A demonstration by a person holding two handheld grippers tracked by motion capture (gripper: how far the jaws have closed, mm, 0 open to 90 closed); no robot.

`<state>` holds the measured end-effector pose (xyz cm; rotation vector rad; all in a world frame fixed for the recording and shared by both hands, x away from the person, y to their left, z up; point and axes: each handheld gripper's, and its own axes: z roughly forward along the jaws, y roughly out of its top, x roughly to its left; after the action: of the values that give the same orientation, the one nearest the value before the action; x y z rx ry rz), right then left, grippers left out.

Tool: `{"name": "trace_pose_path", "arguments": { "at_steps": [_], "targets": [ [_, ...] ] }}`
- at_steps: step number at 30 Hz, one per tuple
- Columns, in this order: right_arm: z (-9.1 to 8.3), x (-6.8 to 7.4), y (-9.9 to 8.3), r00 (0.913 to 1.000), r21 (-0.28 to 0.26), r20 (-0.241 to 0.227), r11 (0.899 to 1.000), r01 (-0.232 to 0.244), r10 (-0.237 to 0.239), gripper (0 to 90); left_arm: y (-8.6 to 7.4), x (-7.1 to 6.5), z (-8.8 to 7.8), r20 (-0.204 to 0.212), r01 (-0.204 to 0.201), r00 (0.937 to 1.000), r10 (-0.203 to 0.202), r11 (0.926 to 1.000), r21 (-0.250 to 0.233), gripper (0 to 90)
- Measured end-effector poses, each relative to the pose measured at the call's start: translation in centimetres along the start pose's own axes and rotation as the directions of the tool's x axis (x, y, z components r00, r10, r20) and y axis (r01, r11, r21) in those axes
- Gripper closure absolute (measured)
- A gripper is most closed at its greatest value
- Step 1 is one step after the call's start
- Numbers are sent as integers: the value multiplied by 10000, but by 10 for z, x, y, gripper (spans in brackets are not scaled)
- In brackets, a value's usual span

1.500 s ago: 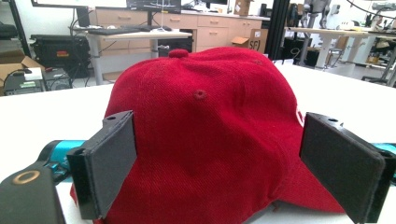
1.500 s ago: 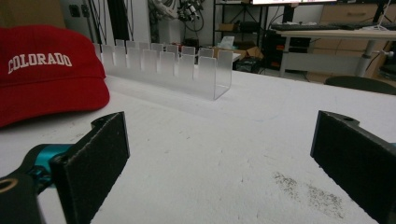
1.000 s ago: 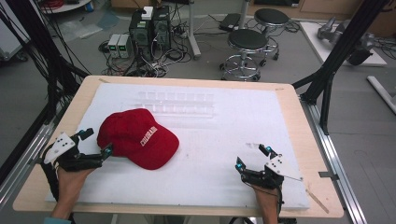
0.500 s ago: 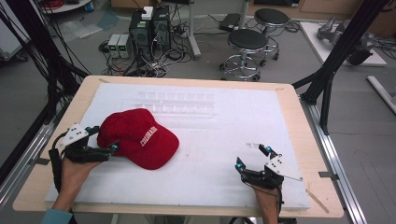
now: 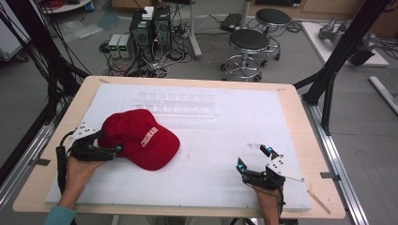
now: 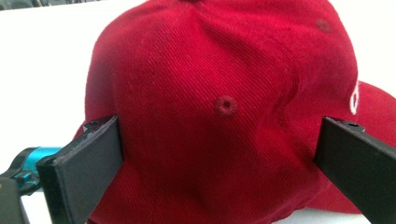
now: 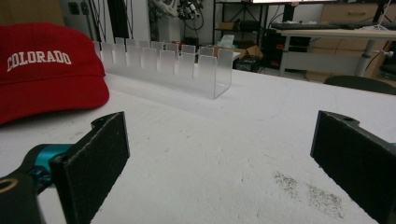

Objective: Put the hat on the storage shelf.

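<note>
In the left gripper view, the red cap (image 6: 224, 107) is cut off by the top, right and bottom frame edges; its white lettering shows as a fragment at the right edge (unreadable there). The right jaw runs out of the lower right corner. In the high view, the left gripper (image 5: 101, 149) covers the cap's rear edge, so contact cannot be confirmed. In the right gripper view, the cap is cropped at the left edge.

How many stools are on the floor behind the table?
2. One stool stands just beyond the table's far edge, near the middle; the second stool is farther back and to its right. Others may be hidden outside the frame.
</note>
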<state>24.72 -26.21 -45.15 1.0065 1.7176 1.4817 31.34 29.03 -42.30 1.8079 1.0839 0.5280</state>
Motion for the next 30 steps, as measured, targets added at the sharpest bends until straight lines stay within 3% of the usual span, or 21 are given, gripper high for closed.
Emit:
{"name": "trace_pose_path", "arguments": {
  "at_steps": [5,15,21,25,30],
  "targets": [
    [0,0,0,10000,-13,43,10000,60,-60,32,-1,0,5,196,-8,9998,4,9998,216,146],
    [0,0,0,9999,19,96,10000,66,-66,32,-2,-4,8,1078,-316,9937,294,9993,187,531],
    [1,1,0,9999,40,95,10000,81,-81,33,-1,-7,5,1552,-121,9878,128,9999,-54,716],
    [1,1,0,9999,61,119,9999,92,-93,33,1,-7,1,1878,124,9822,-73,9996,-264,809],
    [1,1,0,9999,93,118,9999,59,-60,33,5,-11,-3,1916,237,9813,-153,9989,-413,852]
  ]
}}
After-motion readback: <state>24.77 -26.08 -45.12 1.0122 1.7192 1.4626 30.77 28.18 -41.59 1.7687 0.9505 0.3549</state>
